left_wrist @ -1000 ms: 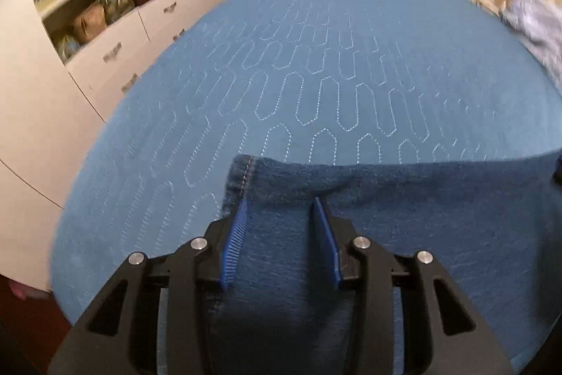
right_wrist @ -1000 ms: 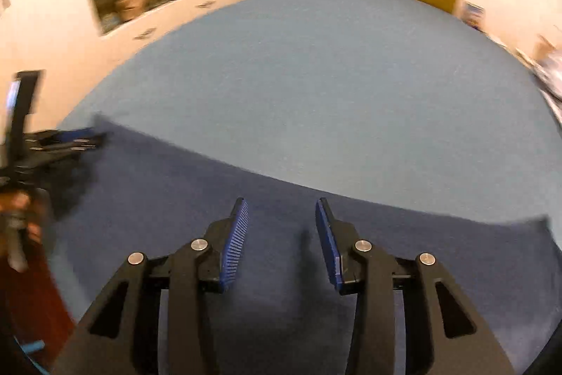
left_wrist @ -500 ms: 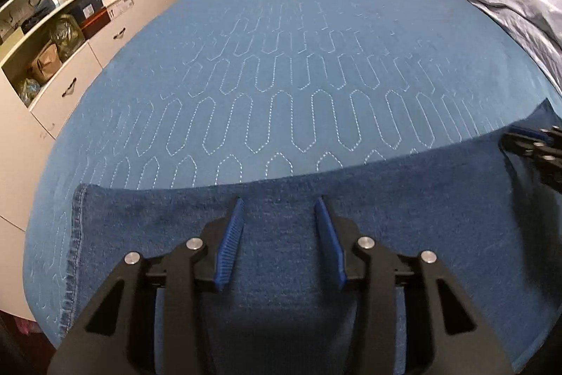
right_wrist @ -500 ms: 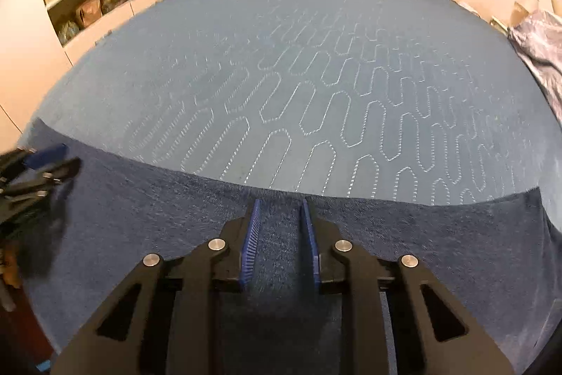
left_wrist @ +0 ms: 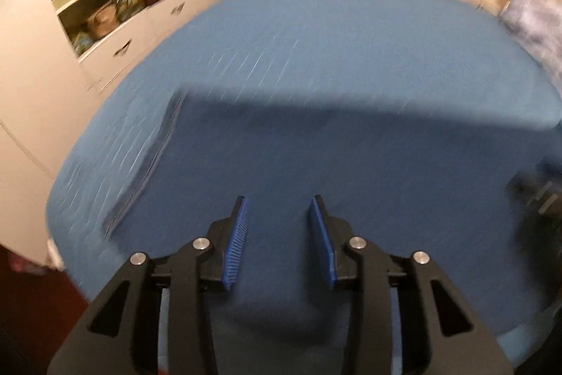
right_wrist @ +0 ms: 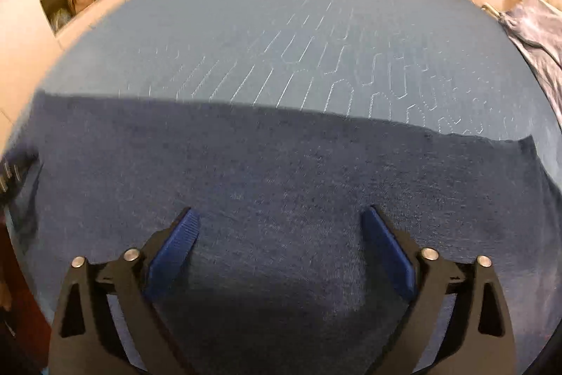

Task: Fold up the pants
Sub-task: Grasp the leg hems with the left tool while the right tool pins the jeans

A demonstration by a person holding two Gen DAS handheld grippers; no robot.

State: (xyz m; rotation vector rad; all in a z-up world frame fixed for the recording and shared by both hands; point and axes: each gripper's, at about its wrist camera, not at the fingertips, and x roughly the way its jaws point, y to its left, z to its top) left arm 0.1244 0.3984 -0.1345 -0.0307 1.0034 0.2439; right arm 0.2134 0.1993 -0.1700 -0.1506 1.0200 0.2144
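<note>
**Denim spread flat, both grippers free**

Denim is what you are handling: the dark blue denim pants (left_wrist: 316,157) lie flat across the near part of the light blue quilted bedspread (left_wrist: 333,34), the stitched hem edge (left_wrist: 154,164) running along their left side and the far edge lying straight across the bed.

On the left, your left gripper (left_wrist: 279,234) hovers over the cloth with its blue pads parted and nothing between them. To the right, your right gripper (right_wrist: 281,245) stands spread much wider, also empty, above the middle of the fabric; the pants' right end (right_wrist: 527,150) droops slightly near the bed's side.

Expect the denim to be limp but fairly heavy, with enough friction to drag on the quilt rather than slide. Pinching mid-panel would likely gather only one layer, so take hold at the edges: the left gripper at the hem, the right at the opposite end. Lift both together so the fold lands square.
</note>
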